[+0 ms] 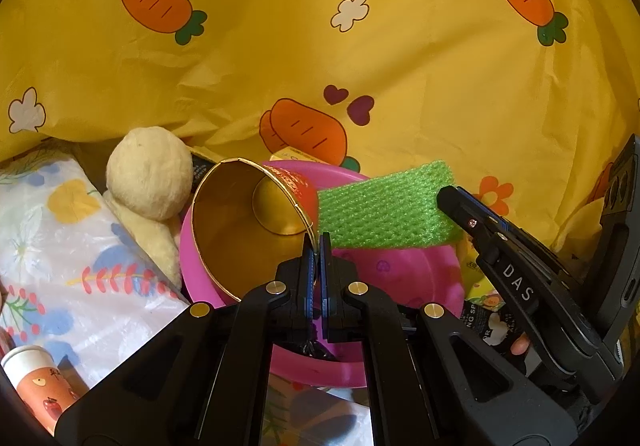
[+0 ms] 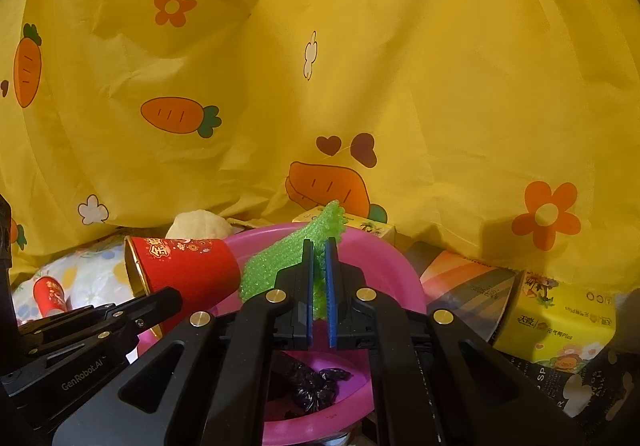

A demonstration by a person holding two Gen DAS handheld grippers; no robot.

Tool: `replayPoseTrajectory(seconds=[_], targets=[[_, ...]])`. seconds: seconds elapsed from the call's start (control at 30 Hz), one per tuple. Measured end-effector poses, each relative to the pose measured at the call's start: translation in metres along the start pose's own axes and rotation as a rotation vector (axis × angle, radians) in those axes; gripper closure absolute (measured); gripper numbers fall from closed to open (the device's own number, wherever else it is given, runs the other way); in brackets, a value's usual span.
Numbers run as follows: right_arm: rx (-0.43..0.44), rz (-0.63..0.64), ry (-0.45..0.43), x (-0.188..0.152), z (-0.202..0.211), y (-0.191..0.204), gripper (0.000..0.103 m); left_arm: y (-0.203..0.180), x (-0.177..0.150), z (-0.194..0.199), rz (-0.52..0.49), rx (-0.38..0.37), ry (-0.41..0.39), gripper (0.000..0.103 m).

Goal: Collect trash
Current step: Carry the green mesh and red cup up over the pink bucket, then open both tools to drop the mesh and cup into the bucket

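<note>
My left gripper (image 1: 319,240) is shut on the rim of a red paper cup (image 1: 248,222) with a gold inside, held on its side over the pink basin (image 1: 400,274). In the right wrist view the same cup (image 2: 188,270) lies sideways at the basin's left rim (image 2: 404,270). My right gripper (image 2: 319,246) is shut on a green foam net (image 2: 276,262), which hangs above the basin. The left wrist view shows the net (image 1: 384,206) pinched by the right gripper's black fingers (image 1: 454,200). Crumpled black plastic (image 2: 316,386) lies in the basin's bottom.
A yellow carrot-print cloth (image 2: 360,66) fills the background. A cream plush toy (image 1: 150,178) and a floral plastic bag (image 1: 60,254) lie left of the basin, with a small cup (image 1: 40,382) at bottom left. Yellow tissue packs (image 2: 556,322) and printed cartons (image 2: 468,286) sit on the right.
</note>
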State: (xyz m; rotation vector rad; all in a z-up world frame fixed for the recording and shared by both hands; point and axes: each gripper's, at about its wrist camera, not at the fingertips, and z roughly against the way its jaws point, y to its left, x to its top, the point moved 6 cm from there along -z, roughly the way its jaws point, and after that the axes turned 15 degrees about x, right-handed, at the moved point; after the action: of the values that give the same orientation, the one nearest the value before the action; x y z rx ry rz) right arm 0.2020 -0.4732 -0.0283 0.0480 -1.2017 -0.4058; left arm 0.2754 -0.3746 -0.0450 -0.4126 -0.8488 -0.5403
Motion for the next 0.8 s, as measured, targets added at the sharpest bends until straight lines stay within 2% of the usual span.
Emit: replayPoseTrajectory(seconds=[0.2, 0.23, 0.27, 0.33, 0.4, 0.43, 0.6, 0.67, 0.8], targets=[[0.016, -0.002, 0.008, -0.001, -0.005, 0.000, 0.096, 0.005, -0.003, -0.005, 0.023, 0.008, 0.020, 0.101], [0.019, -0.005, 0.011, -0.002, -0.006, -0.001, 0.096, 0.006, -0.003, -0.006, 0.027, 0.008, 0.025, 0.097], [0.020, -0.010, 0.011, -0.002, -0.006, -0.002, 0.095, 0.007, -0.003, -0.007, 0.030, 0.012, 0.028, 0.091], [0.024, -0.018, 0.015, -0.003, -0.007, -0.005, 0.088, 0.013, -0.003, -0.006, 0.041, 0.040, 0.017, 0.052], [0.019, -0.025, 0.019, -0.004, -0.008, -0.007, 0.077, 0.023, -0.002, -0.001, 0.074, 0.078, -0.017, 0.033], [0.022, -0.029, 0.019, -0.004, -0.008, -0.007, 0.068, 0.026, -0.001, 0.002, 0.090, 0.086, -0.028, 0.028], [0.019, -0.028, 0.027, -0.009, -0.005, -0.004, 0.050, 0.039, -0.001, 0.013, 0.106, 0.158, -0.061, 0.016], [0.018, -0.015, 0.029, -0.012, -0.002, 0.000, 0.040, 0.041, -0.002, 0.019, 0.106, 0.176, -0.072, 0.015], [0.020, -0.005, 0.027, -0.015, 0.003, 0.007, 0.029, 0.044, -0.007, 0.034, 0.097, 0.209, -0.092, 0.013]])
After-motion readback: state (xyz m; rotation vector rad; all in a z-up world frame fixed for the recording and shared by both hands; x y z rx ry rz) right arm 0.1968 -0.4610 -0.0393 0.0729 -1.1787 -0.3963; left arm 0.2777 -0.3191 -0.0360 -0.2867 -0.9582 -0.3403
